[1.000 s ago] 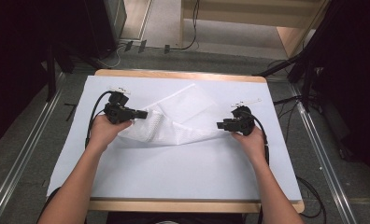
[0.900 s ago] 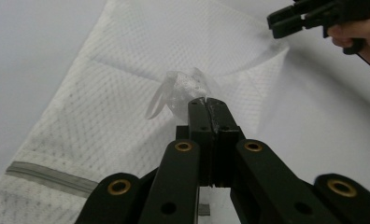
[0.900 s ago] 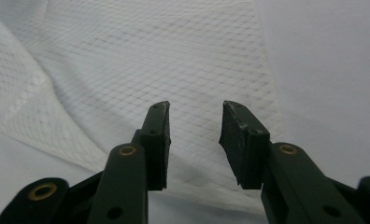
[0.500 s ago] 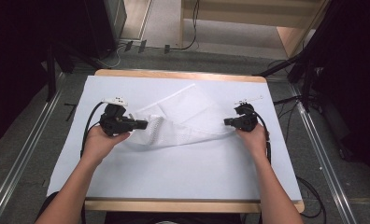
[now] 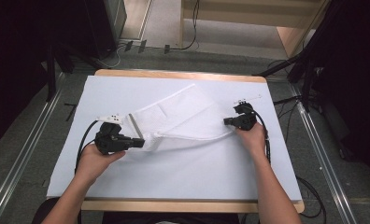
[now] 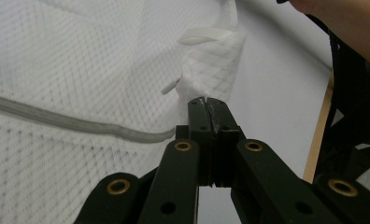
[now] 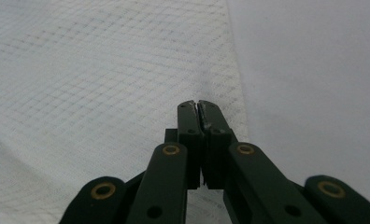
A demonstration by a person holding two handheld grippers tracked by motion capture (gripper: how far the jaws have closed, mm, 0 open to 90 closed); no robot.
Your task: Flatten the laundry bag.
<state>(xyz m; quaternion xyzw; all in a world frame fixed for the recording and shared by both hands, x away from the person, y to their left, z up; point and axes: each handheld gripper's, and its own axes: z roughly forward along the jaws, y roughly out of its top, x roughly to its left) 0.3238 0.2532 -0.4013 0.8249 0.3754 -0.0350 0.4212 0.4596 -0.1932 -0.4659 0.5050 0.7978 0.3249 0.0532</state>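
My left gripper view shows a grey zipper (image 6: pixel 80 125) on the mesh bag (image 5: pixel 183 119). From above, the bag lies stretched on the table (image 5: pixel 183 186) between my left tongs (image 5: pixel 138 143) and right tongs (image 5: pixel 226 122), both clamped on its edges.

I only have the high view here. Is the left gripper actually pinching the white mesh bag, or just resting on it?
Observer: Pinching. In the left gripper view the left gripper is shut on a bunched fold of the mesh bag.
Operator: Any hardware near that grip?
Observer: Yes, a white zipper pull lies just beyond the fold.
Operator: And the right side?
Observer: In the right gripper view the right gripper has just closed on the bag's hemmed edge.
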